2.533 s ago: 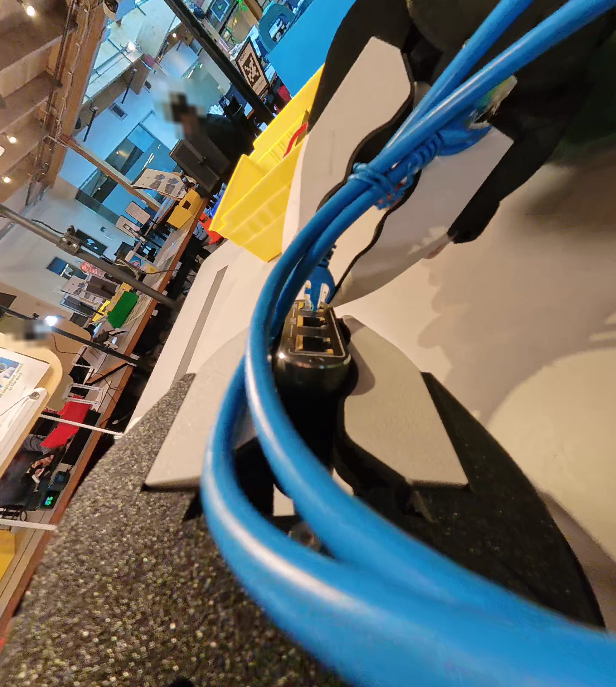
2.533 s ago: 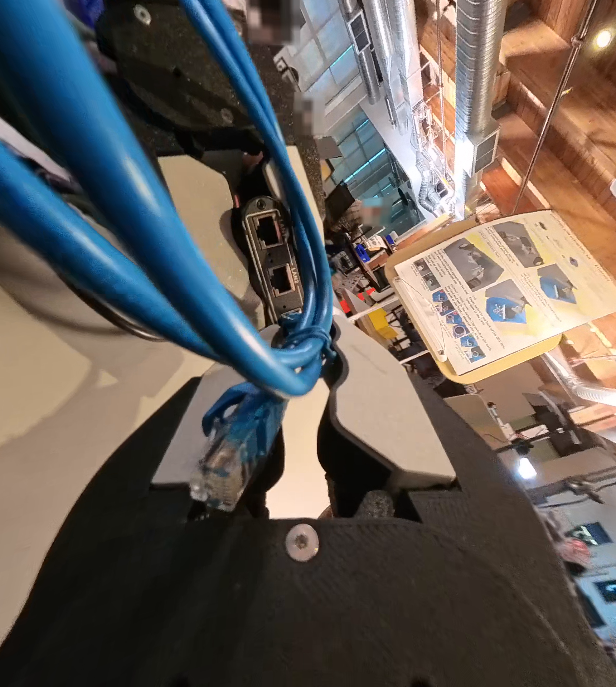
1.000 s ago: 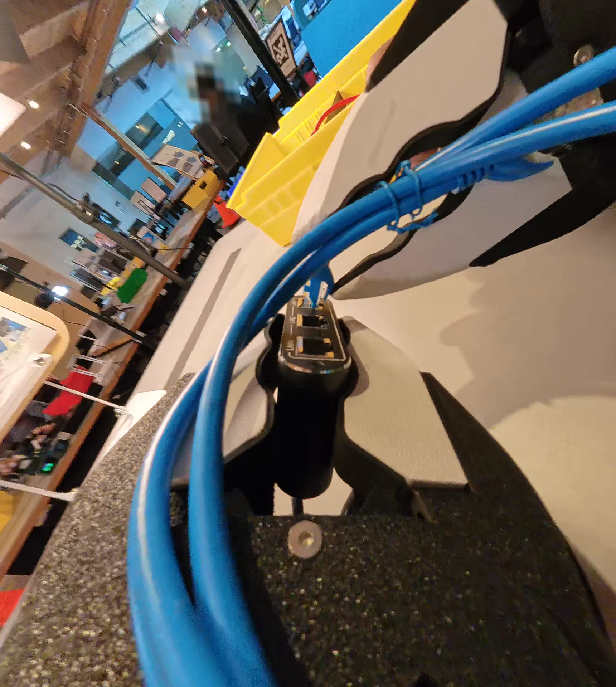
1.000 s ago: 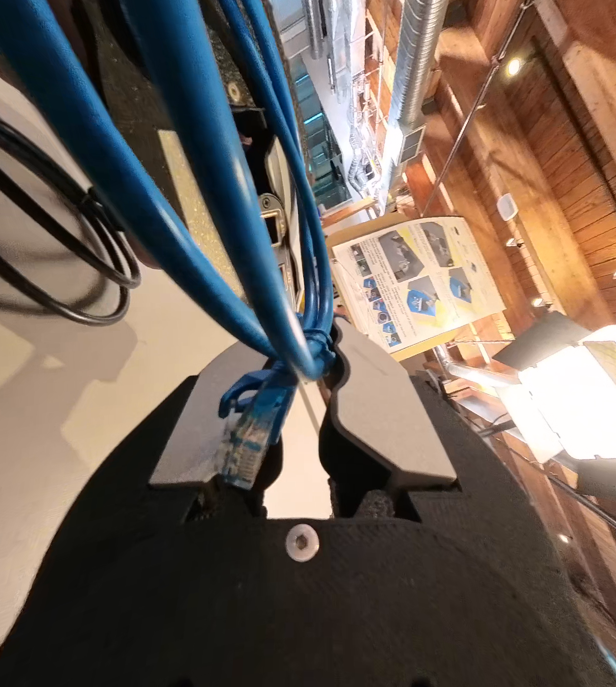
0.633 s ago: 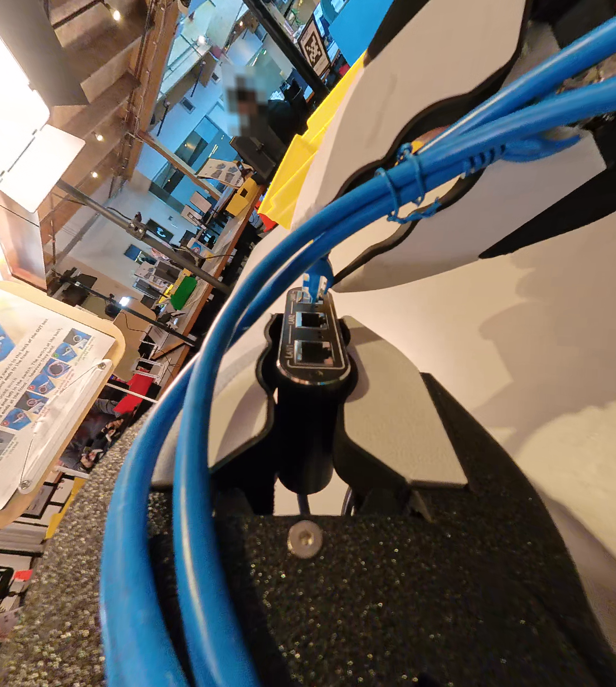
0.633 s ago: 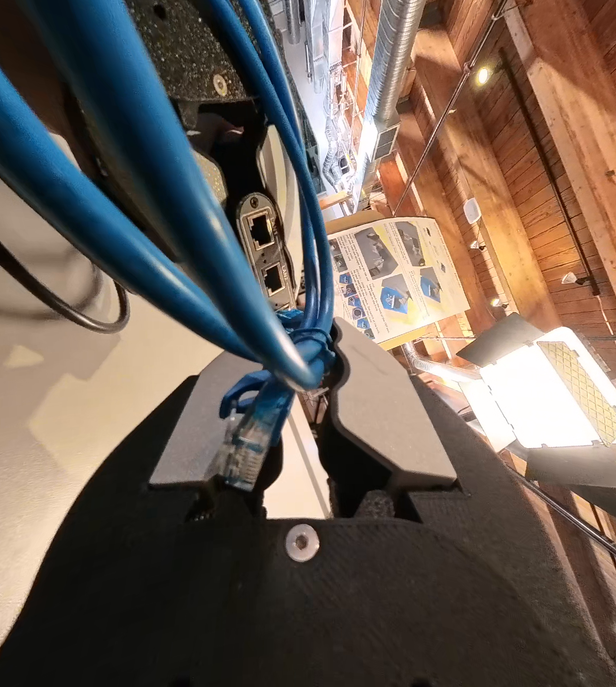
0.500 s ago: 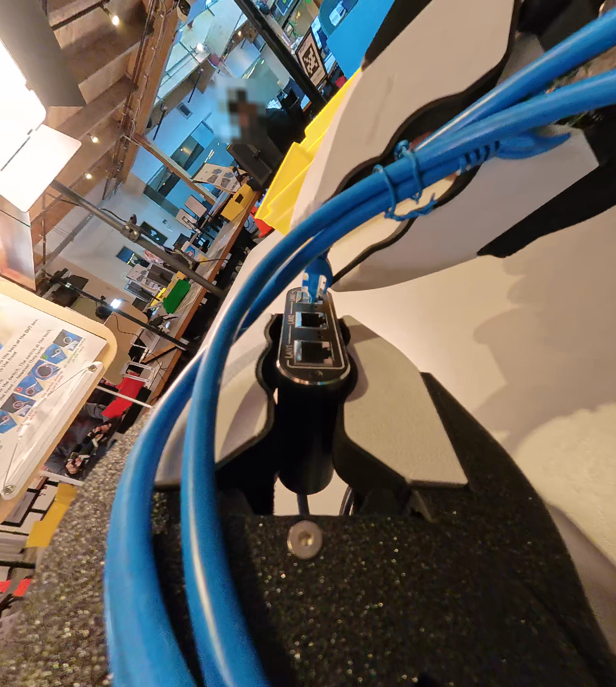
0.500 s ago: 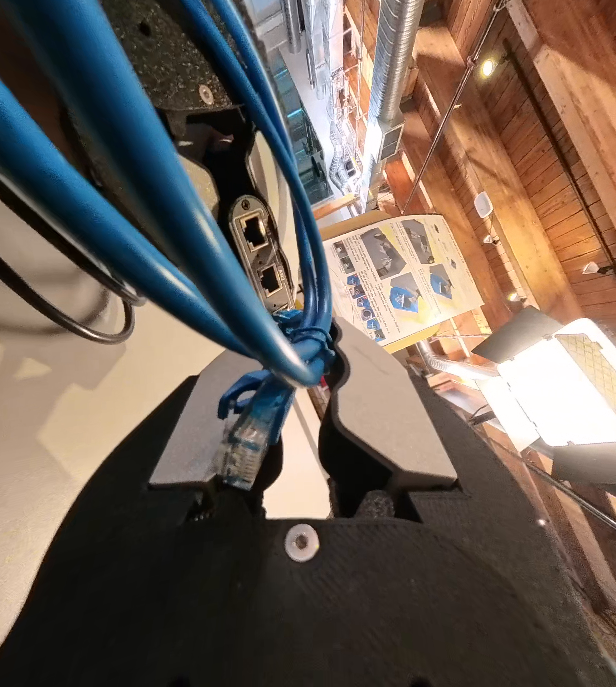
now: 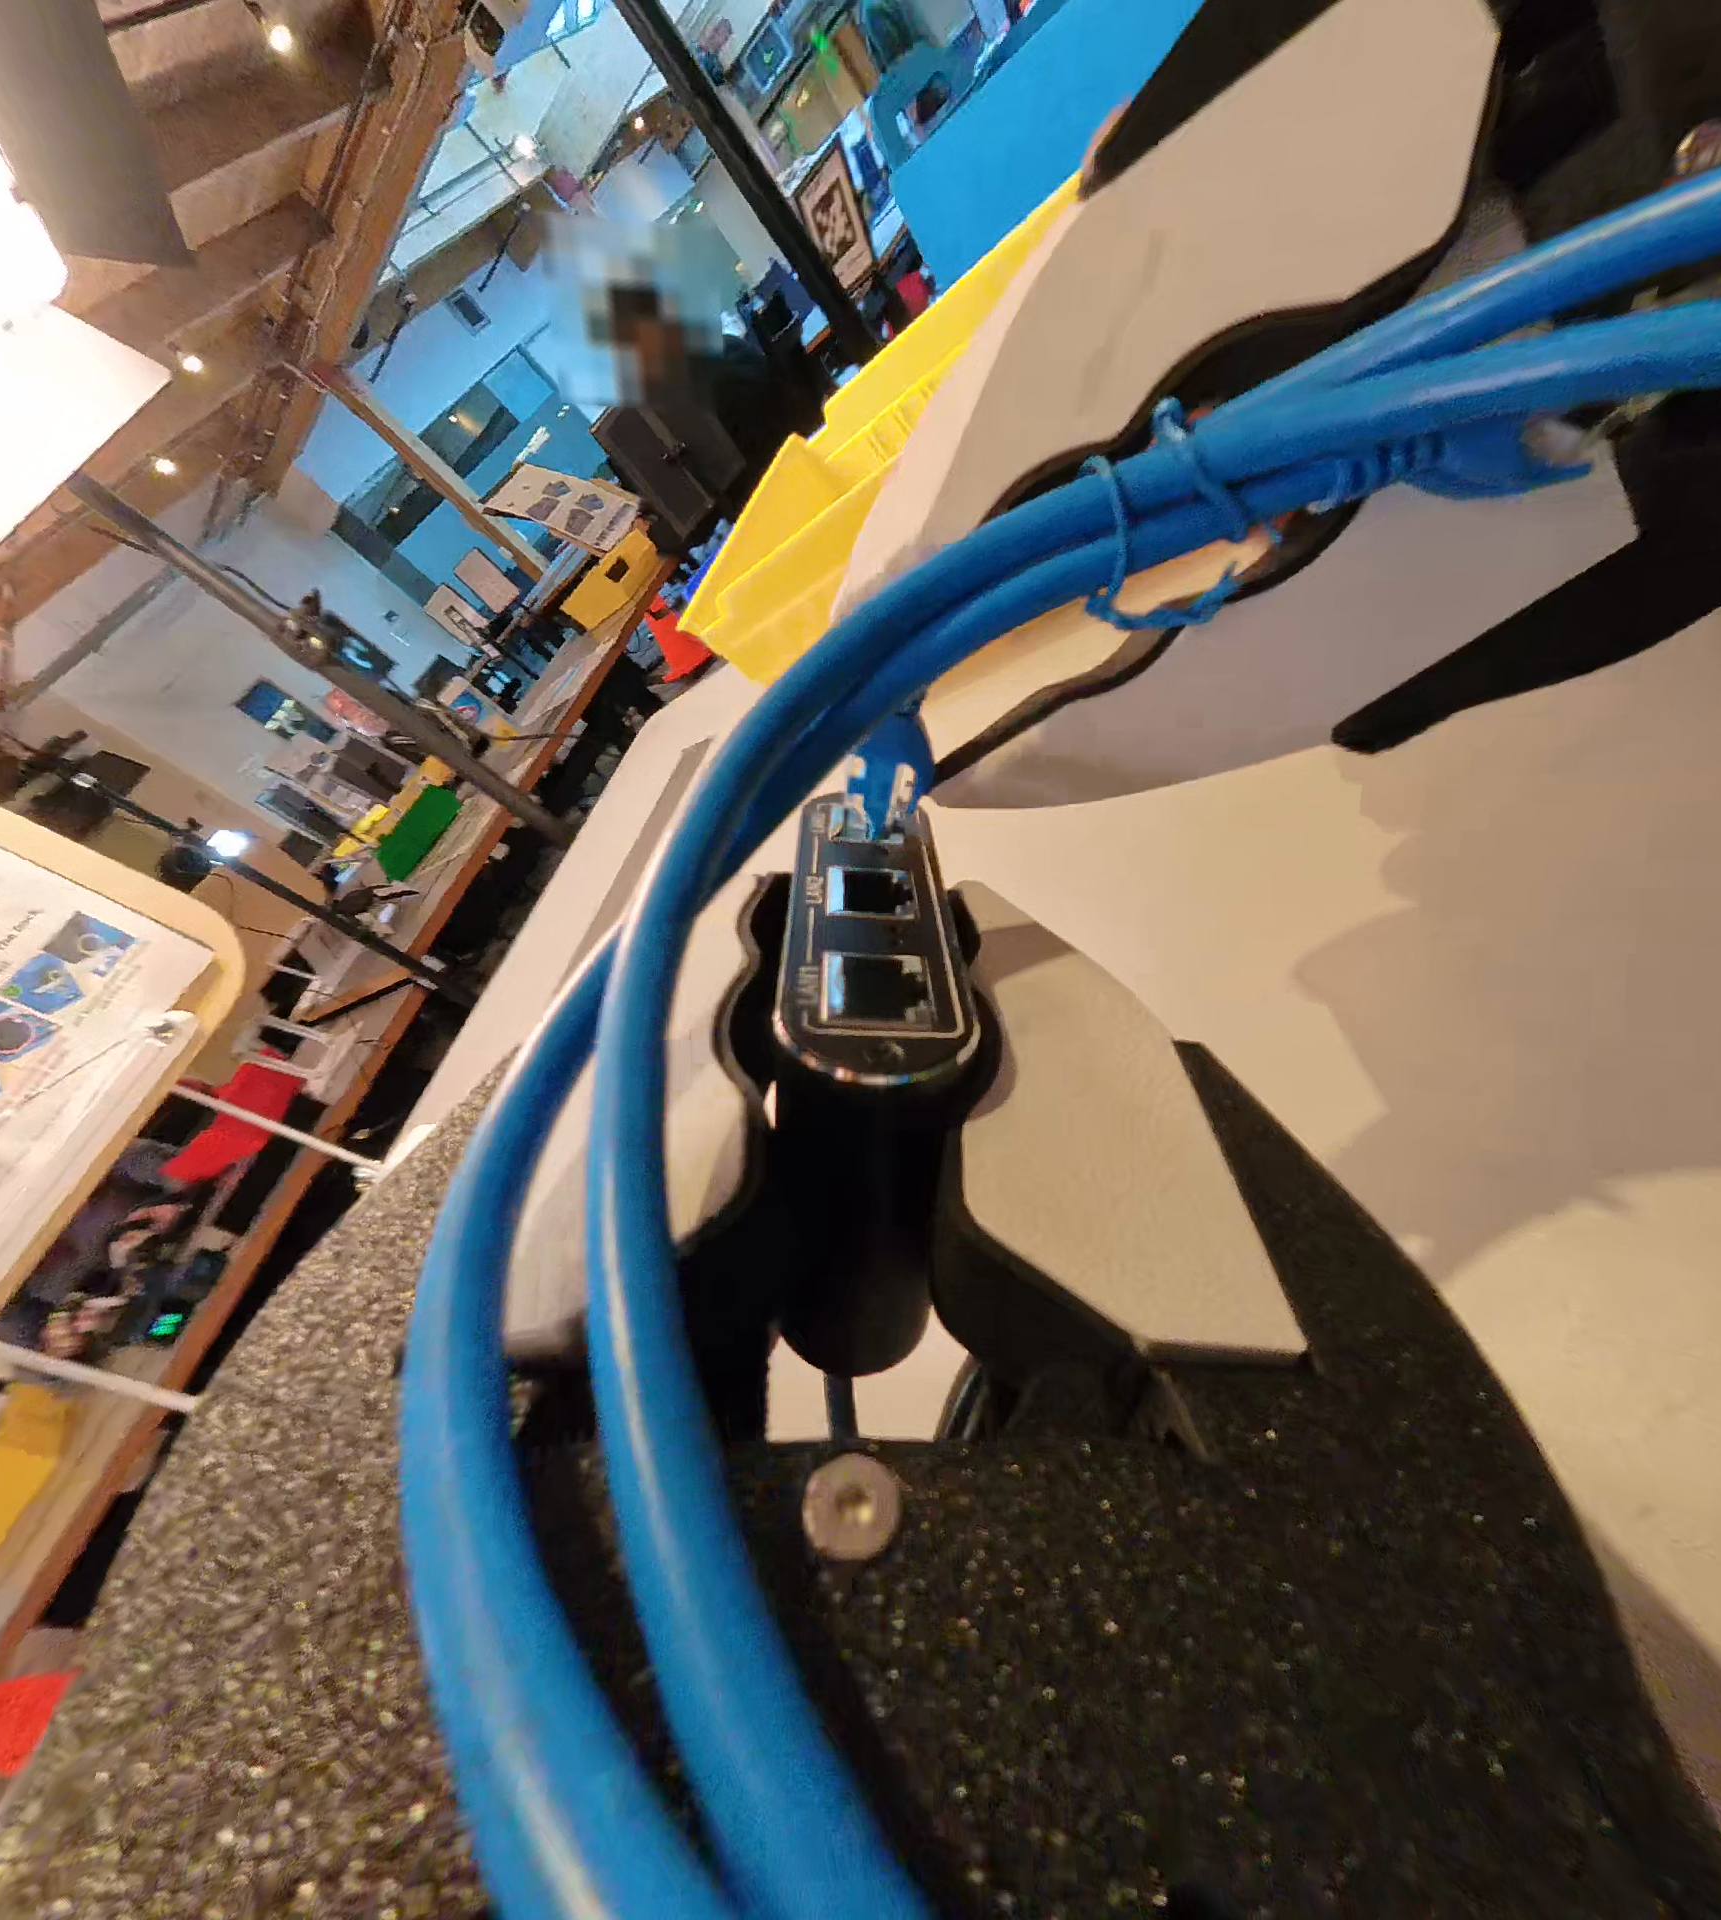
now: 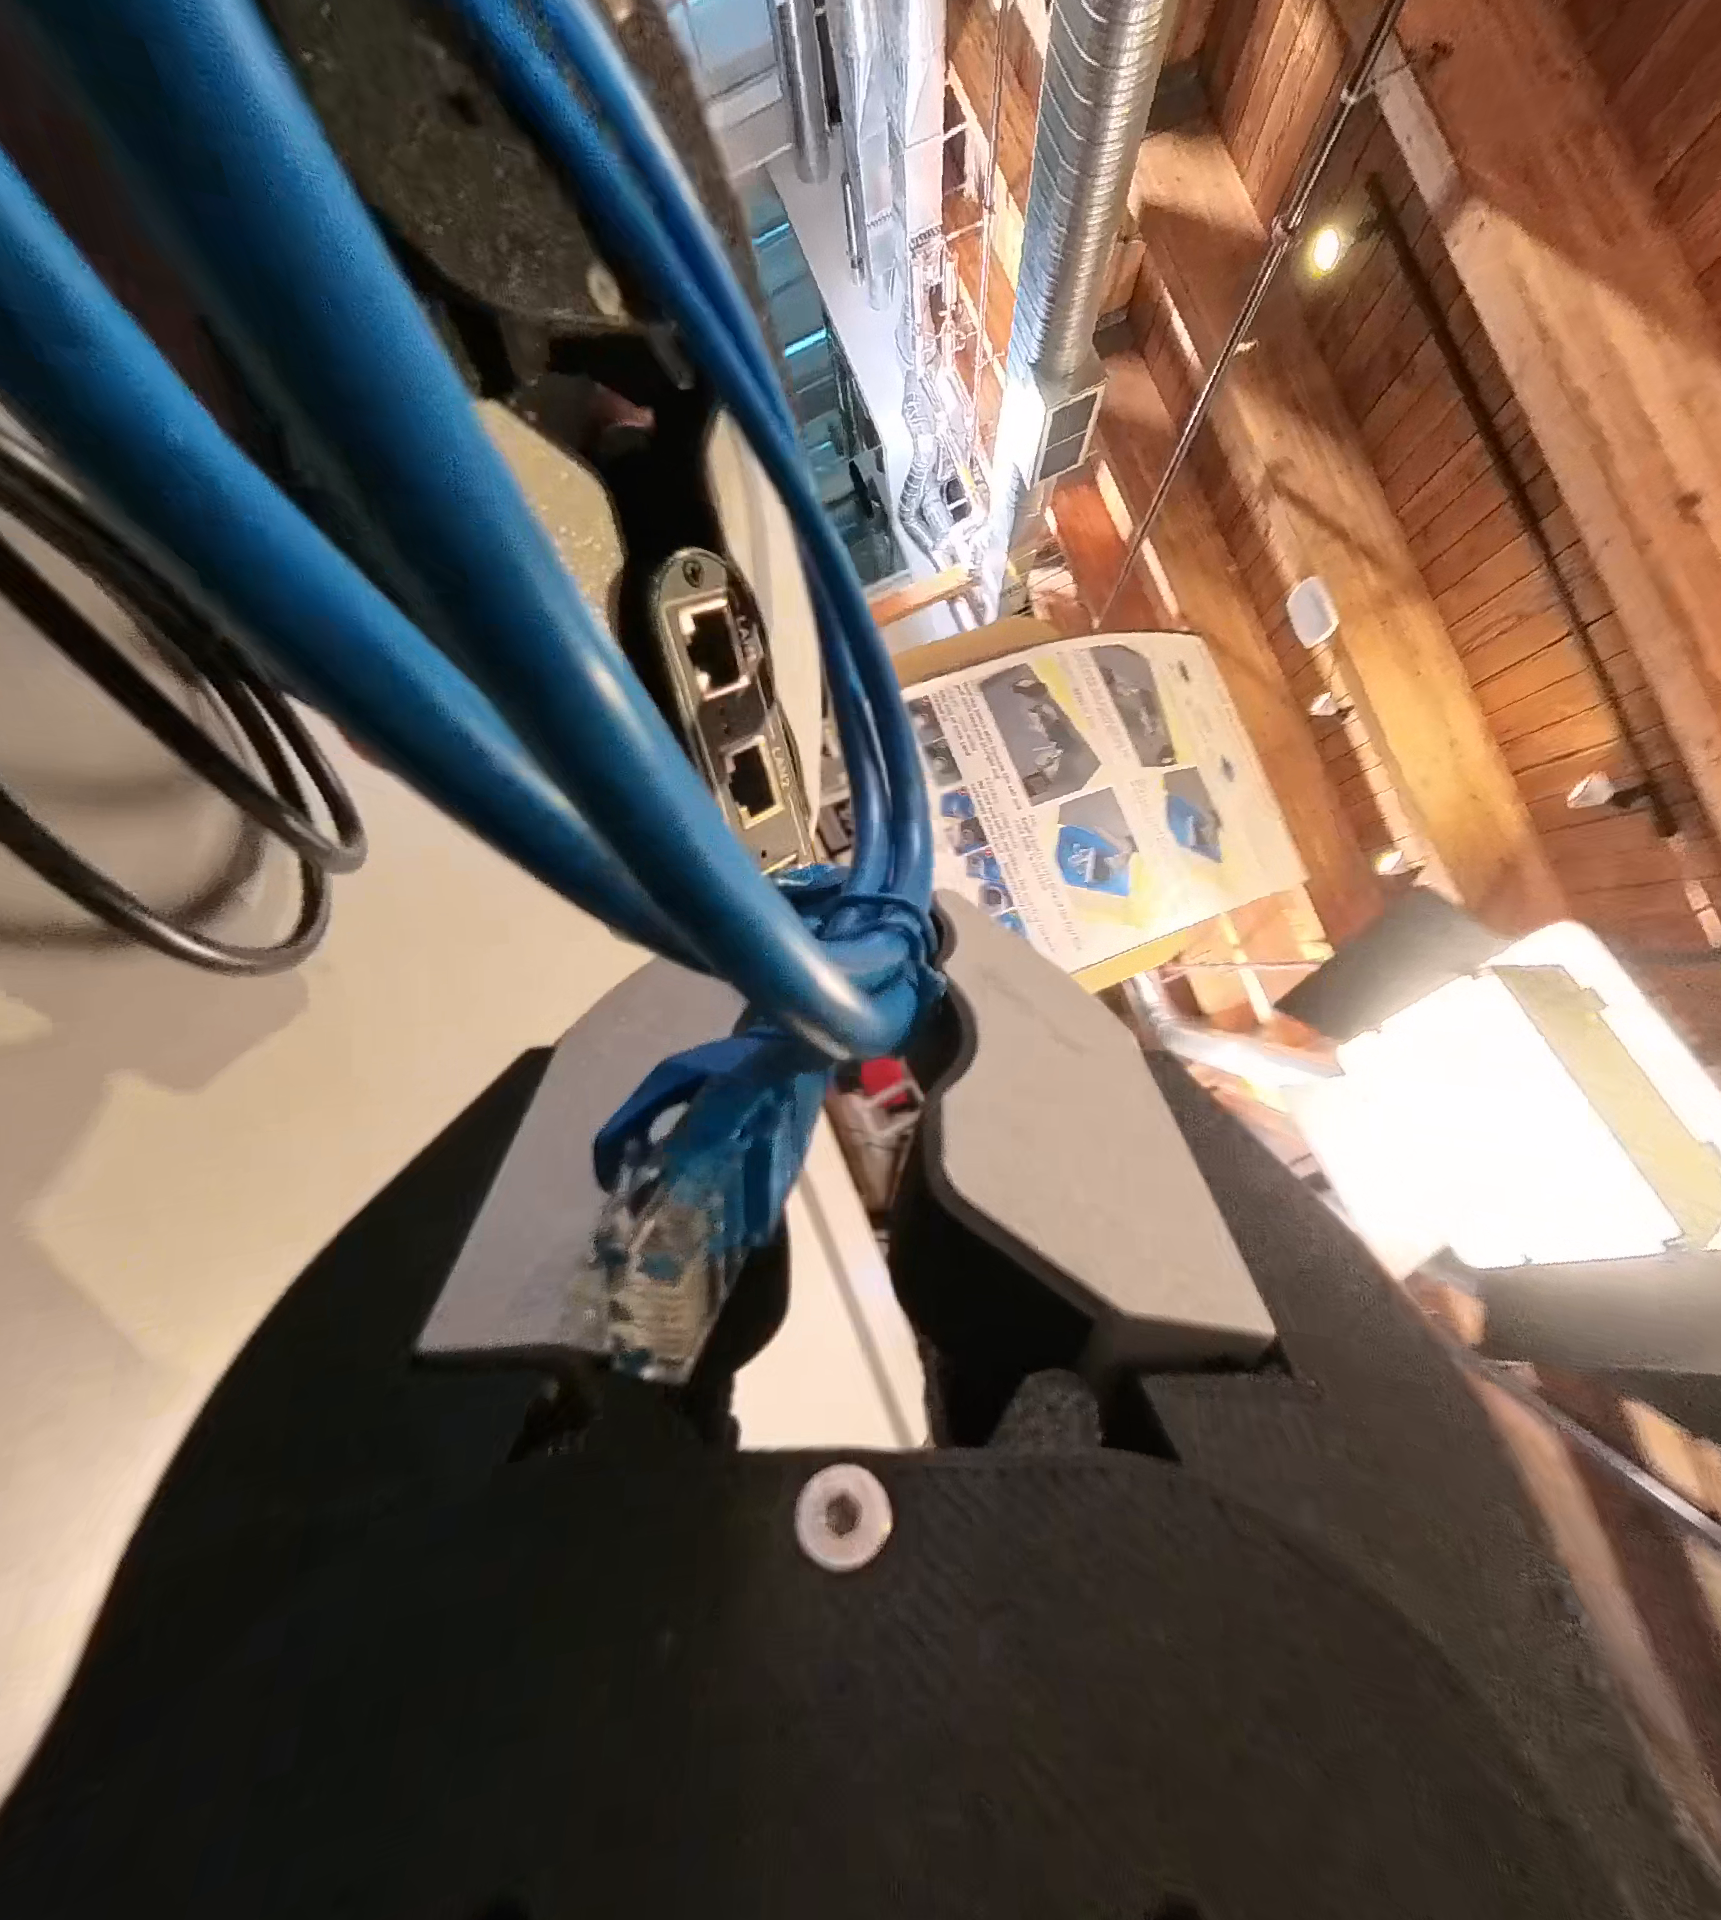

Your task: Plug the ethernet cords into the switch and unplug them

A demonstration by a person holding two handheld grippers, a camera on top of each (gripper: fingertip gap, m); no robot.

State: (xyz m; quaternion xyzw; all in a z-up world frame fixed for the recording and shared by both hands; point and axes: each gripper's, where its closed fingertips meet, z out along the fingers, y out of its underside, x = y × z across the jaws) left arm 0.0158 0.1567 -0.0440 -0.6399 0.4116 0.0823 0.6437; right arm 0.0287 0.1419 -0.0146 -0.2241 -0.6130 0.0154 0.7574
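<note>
My left gripper (image 9: 866, 935) is shut on a black switch (image 9: 871, 1039), held end-on with its port face toward the camera. Two ports are empty; a blue plug (image 9: 882, 779) sits in the far port. Blue ethernet cords (image 9: 627, 1143) loop over the left gripper to my right gripper, whose grey fingers (image 9: 1199, 260) close on them at the upper right. In the right wrist view my right gripper (image 10: 866, 997) is shut on the tied cord bundle (image 10: 866, 935). A loose blue plug (image 10: 669, 1247) hangs from the bundle toward the camera. The switch (image 10: 726, 717) is just beyond.
Both grippers are above a white table (image 9: 1458, 987). A black cable (image 10: 212, 831) loops on the table at the left. Yellow bins (image 9: 835, 520) stand behind. A poster board (image 10: 1095, 790) and a bright light panel (image 10: 1521, 1101) are to the side. Both grippers' tips are close together, under 4 cm apart.
In the right wrist view the switch has come into fuller view and nearer to my right gripper. Both views have tilted a little. Both grips are unchanged.
</note>
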